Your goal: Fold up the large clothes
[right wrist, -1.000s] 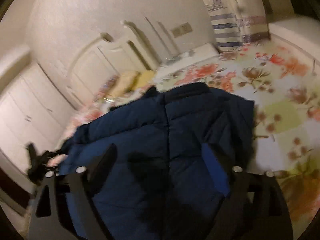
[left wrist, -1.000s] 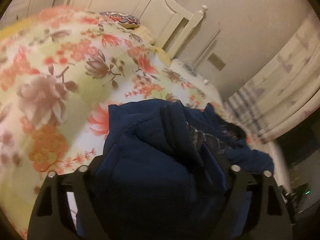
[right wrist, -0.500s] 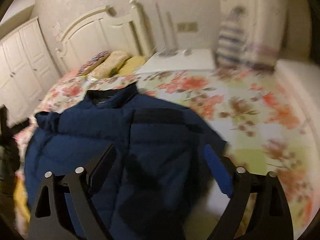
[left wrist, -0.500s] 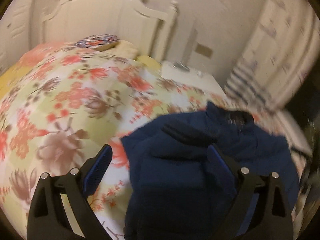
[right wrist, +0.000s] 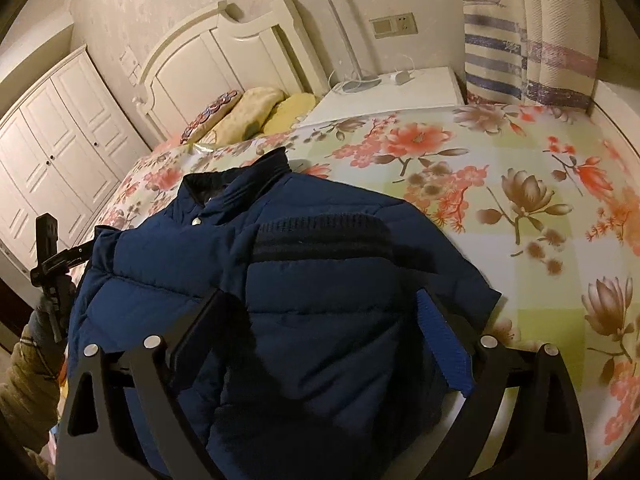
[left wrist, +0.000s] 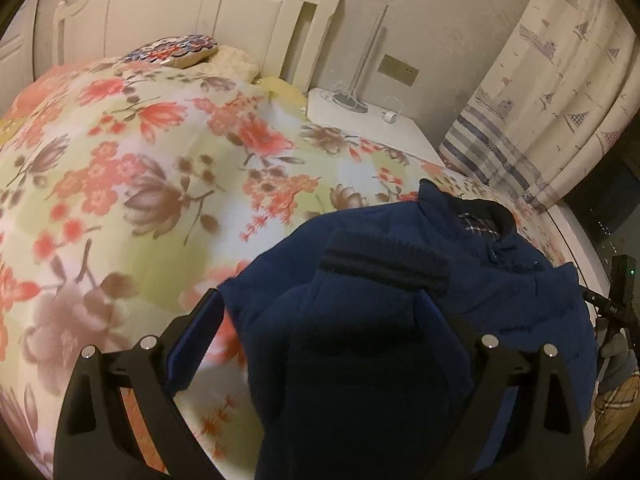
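On bedspread (right wrist: 520,168) | jacket (right wrist: 320,280) released | both grippers' fingers spread since earlier

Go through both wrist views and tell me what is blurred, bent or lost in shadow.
Left wrist view: the floral bedspread is smeared low on the left, the headboard bows with the lens, and the near part of the navy jacket is nearly black. Right wrist view: sharper overall, wardrobe curved, a dark shadow crossing the jacket's front.

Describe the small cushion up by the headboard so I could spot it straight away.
Find the white headboard at the far end of the bed. Three pillows lie in a row below it; the patterned cushion is the one nearest the wardrobe, multicoloured while its neighbours are plain yellow.
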`<state>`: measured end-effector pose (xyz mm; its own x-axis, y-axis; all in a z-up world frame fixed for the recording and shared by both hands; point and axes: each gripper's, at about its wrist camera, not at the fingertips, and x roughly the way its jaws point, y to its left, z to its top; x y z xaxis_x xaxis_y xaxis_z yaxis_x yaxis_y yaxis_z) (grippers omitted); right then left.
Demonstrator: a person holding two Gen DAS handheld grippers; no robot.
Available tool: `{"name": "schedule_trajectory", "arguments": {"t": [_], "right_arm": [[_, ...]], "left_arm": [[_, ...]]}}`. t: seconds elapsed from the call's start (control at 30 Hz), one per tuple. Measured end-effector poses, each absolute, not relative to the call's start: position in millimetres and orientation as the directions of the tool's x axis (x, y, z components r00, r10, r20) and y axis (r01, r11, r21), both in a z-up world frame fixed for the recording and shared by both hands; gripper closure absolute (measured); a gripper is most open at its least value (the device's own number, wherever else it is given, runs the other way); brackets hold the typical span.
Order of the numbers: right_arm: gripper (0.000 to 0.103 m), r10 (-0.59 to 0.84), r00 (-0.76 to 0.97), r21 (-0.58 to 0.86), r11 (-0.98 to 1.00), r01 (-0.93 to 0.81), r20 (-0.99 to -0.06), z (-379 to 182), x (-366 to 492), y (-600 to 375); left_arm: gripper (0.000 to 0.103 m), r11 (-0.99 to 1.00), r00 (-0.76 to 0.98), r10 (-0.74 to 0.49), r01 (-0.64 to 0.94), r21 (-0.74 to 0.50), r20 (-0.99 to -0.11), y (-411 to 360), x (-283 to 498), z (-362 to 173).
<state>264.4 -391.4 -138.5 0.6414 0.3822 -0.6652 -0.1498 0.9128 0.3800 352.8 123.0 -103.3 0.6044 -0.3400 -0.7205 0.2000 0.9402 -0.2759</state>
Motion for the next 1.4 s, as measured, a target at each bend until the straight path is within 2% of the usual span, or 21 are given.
{"name": "schedule_trajectory", "arguments": {"t": [0.07, 0.13, 0.17, 0.2, 0.23, 0.27, 0.33, 0.43, 0.57, 0.7, 0.77, 0.9, 0.97, 1.07, 1.13, 1.2, 1.27, 1.3, 1.37, 1.4], "right_arm": [[0.022, 0.388, 0.653, 0.377, 0.911, -0.165, -0.651, -138, 262, -390], [0.026, 0.393, 0.661, 0.368, 0.911, -0.185, -0.640, -136, 258, -387], [0.030, 0.394, 0.662, 0.365, 0.911, -0.191, -0.637, -135, 257, -387], [0.033, 0.391, 0.668, 0.356, 0.913, -0.197, -0.633, -133, 255, -386], [0.042, 0.377, 0.683, 0.340, 0.920, -0.195, -0.626, -131, 253, -385], [0.054, 0.365, 0.700, 0.322, 0.925, -0.200, -0.613, -128, 249, -383], [0.068, 0.319, 0.735, 0.255, 0.945, -0.203, -0.598, -122, 241, -375], [0.078, 0.223, 0.790, 0.108, 0.974, -0.197, -0.571, -109, 222, -355], [0.084, 0.168, 0.833, 0.022, 0.983, -0.184, -0.527, -92, 193, -341], [0.084, 0.159, 0.886, 0.019, 0.986, -0.167, -0.435, -52, 168, -337], [0.084, 0.137, 0.918, 0.006, 0.989, -0.145, -0.371, -17, 165, -335], [0.084, 0.076, 0.937, 0.025, 0.997, -0.072, -0.341, 26, 205, -345], [0.084, 0.043, 0.932, 0.036, 0.999, -0.032, -0.360, 31, 235, -352], [0.084, 0.029, 0.890, 0.084, 0.996, 0.010, -0.455, 11, 283, -360], [0.084, 0.005, 0.828, 0.074, 0.996, 0.044, -0.560, -28, 315, -359], [0.084, -0.020, 0.759, 0.057, 0.996, 0.075, -0.651, -78, 337, -360], [0.082, 0.010, 0.689, 0.104, 0.990, 0.095, -0.725, -125, 350, -364], [0.082, 0.051, 0.674, 0.159, 0.982, 0.099, -0.737, -138, 353, -369], [0.082, 0.048, 0.679, 0.166, 0.980, 0.110, -0.732, -138, 355, -373], [0.081, 0.045, 0.675, 0.156, 0.982, 0.106, -0.736, -138, 354, -370]], "left_arm": [[0.011, 0.935, 0.609, -0.355, 0.230, -0.271, -0.710, 117, 353, -99], [0.021, 0.923, 0.586, -0.384, 0.272, -0.274, -0.713, 110, 355, -98], [0.022, 0.920, 0.575, -0.389, 0.283, -0.271, -0.719, 107, 356, -99], [0.028, 0.917, 0.558, -0.392, 0.298, -0.265, -0.731, 102, 357, -102], [0.046, 0.917, 0.551, -0.390, 0.308, -0.254, -0.738, 98, 357, -104], [0.051, 0.923, 0.562, -0.372, 0.305, -0.233, -0.739, 96, 355, -105], [0.078, 0.936, 0.623, -0.340, 0.295, -0.191, -0.704, 95, 343, -99], [0.083, 0.950, 0.712, -0.303, 0.277, -0.143, -0.634, 92, 315, -85], [0.084, 0.965, 0.796, -0.226, 0.261, -0.019, -0.561, 76, 275, -66], [0.085, 0.970, 0.866, -0.205, 0.242, 0.025, -0.456, 68, 244, -16], [0.085, 0.971, 0.883, -0.208, 0.238, 0.019, -0.420, 65, 249, 19], [0.084, 0.988, 0.911, -0.118, 0.148, 0.048, -0.395, 54, 295, 63], [0.084, 0.993, 0.905, -0.083, 0.111, 0.044, -0.418, 51, 329, 66], [0.084, 0.995, 0.865, -0.021, 0.064, 0.070, -0.502, 42, 377, 38], [0.083, 0.995, 0.806, 0.025, 0.039, 0.096, -0.592, 32, 407, -9], [0.083, 0.992, 0.765, 0.065, 0.022, 0.127, -0.640, 27, 422, -53], [0.081, 0.988, 0.705, 0.105, 0.009, 0.157, -0.702, 24, 437, -97], [0.078, 0.988, 0.667, 0.111, 0.004, 0.152, -0.737, 25, 444, -108], [0.070, 0.986, 0.683, 0.130, -0.015, 0.164, -0.718, 28, 444, -103], [0.061, 0.983, 0.684, 0.149, -0.025, 0.181, -0.714, 28, 444, -103]]}}
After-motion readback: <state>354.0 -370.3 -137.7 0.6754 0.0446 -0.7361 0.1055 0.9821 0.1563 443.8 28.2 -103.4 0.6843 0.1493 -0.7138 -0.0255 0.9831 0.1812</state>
